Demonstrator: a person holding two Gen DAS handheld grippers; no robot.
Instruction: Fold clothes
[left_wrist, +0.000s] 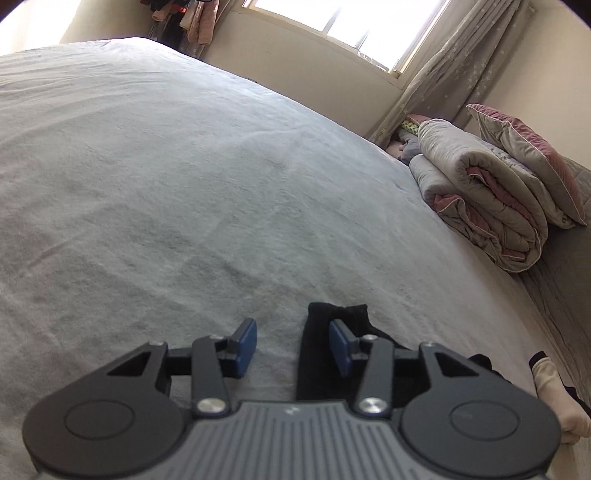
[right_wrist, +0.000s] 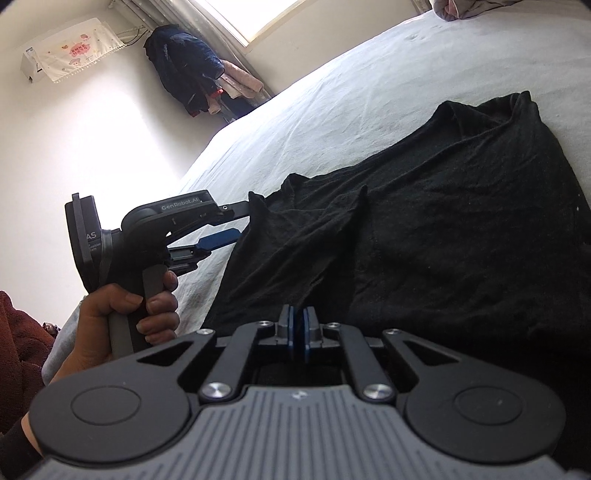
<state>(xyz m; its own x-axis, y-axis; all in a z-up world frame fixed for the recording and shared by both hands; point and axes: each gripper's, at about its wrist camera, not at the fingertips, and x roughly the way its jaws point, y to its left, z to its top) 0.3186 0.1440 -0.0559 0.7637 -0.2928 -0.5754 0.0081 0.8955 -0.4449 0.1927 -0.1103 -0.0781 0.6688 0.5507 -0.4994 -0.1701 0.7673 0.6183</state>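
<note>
Right wrist view: the right gripper (right_wrist: 298, 328) is pinched closed at the black garment (right_wrist: 443, 229) on the bed (right_wrist: 332, 110); the left gripper (left_wrist: 291, 343) gapes around its corner, likely mid-fold, wanting a firm pinch.

Left hand-held gripper (left_wrist: 291, 343) spread wide, blue pads (left_wrist: 245, 347) well apart, seen at the left of the right wrist view lying roughly level and pointing right. Gripped by the left hand (right_wrist: 122, 314) around the handle, fingers (right_wrist: 159, 306) curled round the front, thumb across the near side. Right hand-held gripper (right_wrist: 298, 328) at near centre, pointing away, blue pads pressed almost together with only a thin slit between; whether anything is pinched there cannot be told.
</note>
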